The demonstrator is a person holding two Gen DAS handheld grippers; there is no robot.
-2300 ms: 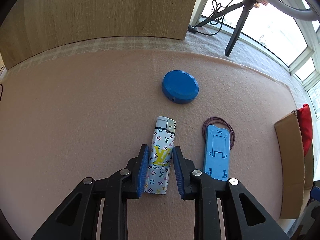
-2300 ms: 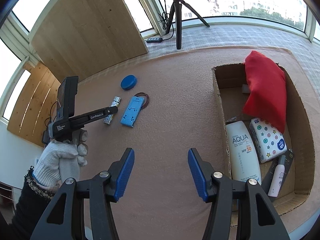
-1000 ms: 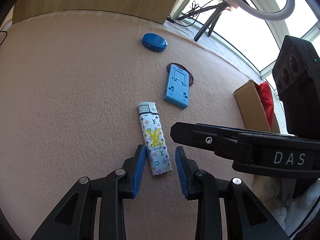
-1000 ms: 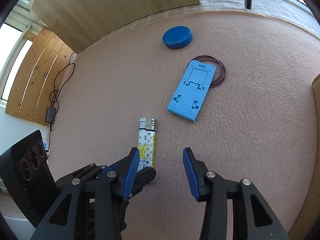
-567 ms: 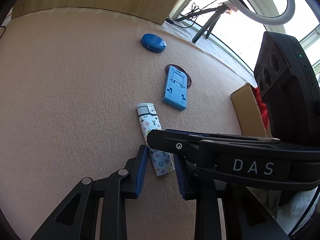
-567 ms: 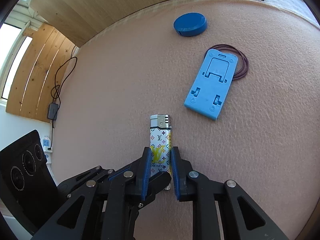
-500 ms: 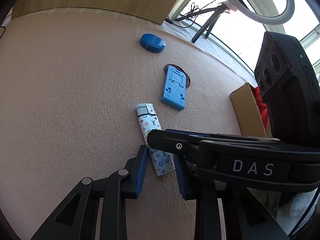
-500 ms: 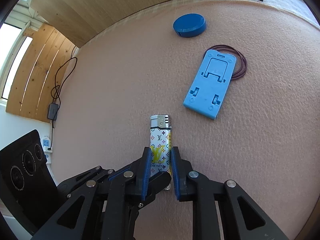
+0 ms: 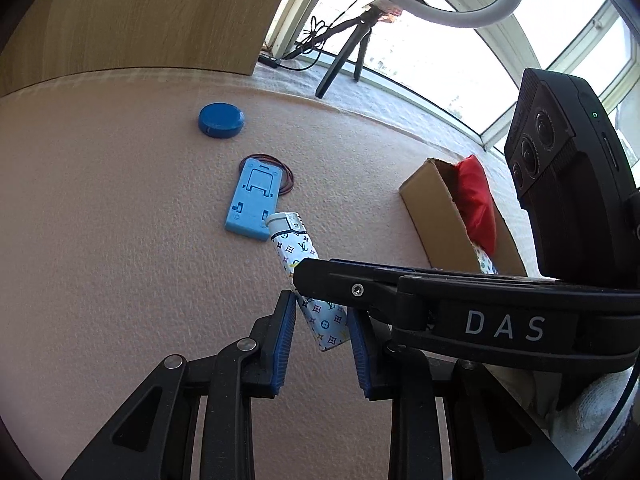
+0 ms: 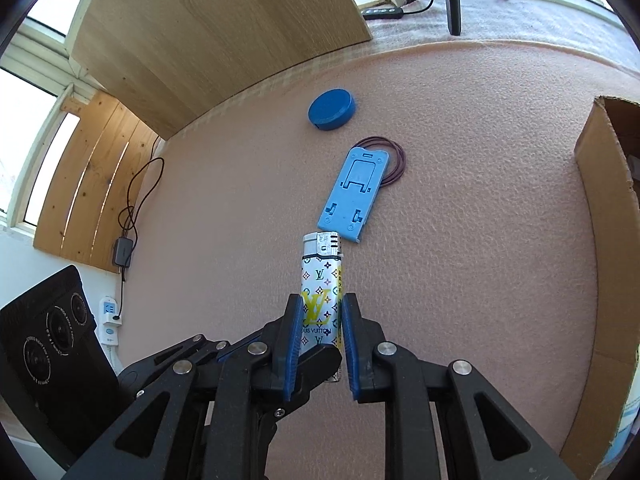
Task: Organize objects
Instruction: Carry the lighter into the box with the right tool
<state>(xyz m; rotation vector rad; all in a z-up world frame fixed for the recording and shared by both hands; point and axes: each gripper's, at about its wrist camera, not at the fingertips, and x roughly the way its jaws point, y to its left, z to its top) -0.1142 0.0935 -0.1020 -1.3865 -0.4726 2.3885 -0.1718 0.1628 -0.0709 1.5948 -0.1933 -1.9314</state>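
Note:
A white lighter with a coloured monogram print is held above the pink mat, metal head pointing away. My right gripper is shut on its lower half. In the left wrist view the right gripper's finger crosses in front of the lighter. My left gripper stands open around the lighter's base, its pads a little wider than the body. The left gripper's black finger shows just under the lighter's base in the right wrist view.
A blue phone stand lies on a purple hair tie just beyond the lighter, with a round blue lid farther back. A cardboard box holding a red pouch sits at the right. A wooden board and a tripod stand behind.
The right gripper came in from the box side, closed on the lighter and raised it off the mat. The left gripper rose with it, and the box has come into view.

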